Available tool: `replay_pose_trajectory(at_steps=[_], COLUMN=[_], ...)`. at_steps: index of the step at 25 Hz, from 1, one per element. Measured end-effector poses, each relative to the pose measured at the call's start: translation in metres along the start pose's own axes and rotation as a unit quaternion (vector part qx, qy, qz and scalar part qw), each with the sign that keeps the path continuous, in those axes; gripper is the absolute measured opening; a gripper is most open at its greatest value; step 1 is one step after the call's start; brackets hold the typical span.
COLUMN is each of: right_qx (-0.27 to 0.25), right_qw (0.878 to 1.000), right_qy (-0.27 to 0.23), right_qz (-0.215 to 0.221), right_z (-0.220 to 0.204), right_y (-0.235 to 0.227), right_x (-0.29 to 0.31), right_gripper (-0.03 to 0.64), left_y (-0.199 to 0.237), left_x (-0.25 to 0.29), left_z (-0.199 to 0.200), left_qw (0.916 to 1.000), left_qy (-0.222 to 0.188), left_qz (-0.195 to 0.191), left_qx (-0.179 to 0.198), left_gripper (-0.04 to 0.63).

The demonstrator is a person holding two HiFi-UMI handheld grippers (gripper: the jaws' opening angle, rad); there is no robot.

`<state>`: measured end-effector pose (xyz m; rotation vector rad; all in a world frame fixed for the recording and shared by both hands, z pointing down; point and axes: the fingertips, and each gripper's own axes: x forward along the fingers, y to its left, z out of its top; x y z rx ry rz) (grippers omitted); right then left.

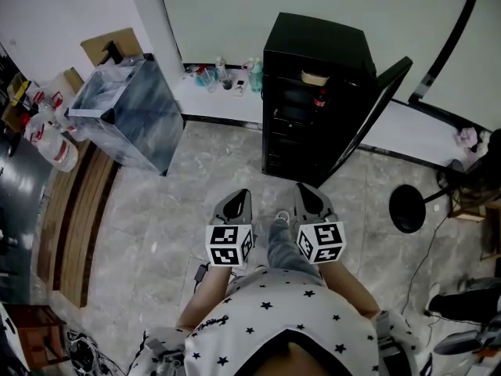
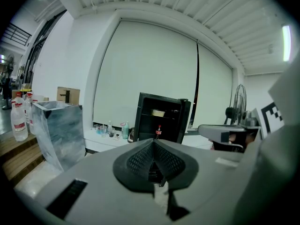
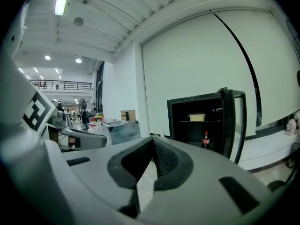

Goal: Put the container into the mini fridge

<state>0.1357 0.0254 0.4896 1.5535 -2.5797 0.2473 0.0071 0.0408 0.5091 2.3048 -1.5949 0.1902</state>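
Observation:
The black mini fridge [image 1: 313,92] stands against the far wall, with its door [image 1: 376,108] swung open to the right. A pale container [image 1: 315,77] sits on its top shelf, and a red-capped bottle [image 1: 319,98] stands on the shelf below. My left gripper [image 1: 239,198] and right gripper [image 1: 307,193] are side by side over the floor, well short of the fridge. Both are shut and hold nothing. The left gripper view shows the fridge [image 2: 159,118] and the container [image 2: 158,113] beyond the left gripper [image 2: 153,142]. The right gripper view shows the container [image 3: 197,117] past the right gripper [image 3: 152,142].
A silvery bag-lined bin [image 1: 129,116] stands left of the fridge. Small bottles [image 1: 223,77] line a low white ledge. A fan's round base [image 1: 407,208] and cables lie at the right. A wooden platform [image 1: 78,218] with water jugs [image 1: 51,143] runs along the left.

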Motion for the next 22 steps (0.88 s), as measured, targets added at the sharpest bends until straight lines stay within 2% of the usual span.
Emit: replay_pose_trajectory(at_steps=[22], right_qx=[0.024], right_qw=[0.999], right_qy=[-0.016], right_qz=[0.026], right_z=[0.012], right_y=[0.013], right_x=[-0.001], right_gripper=[-0.008], left_y=[0.005], left_x=[-0.002], left_z=[0.000], left_qw=[1.0000], left_qy=[0.000], left_qz=[0.000], left_qx=[-0.002], left_gripper=[0.012])
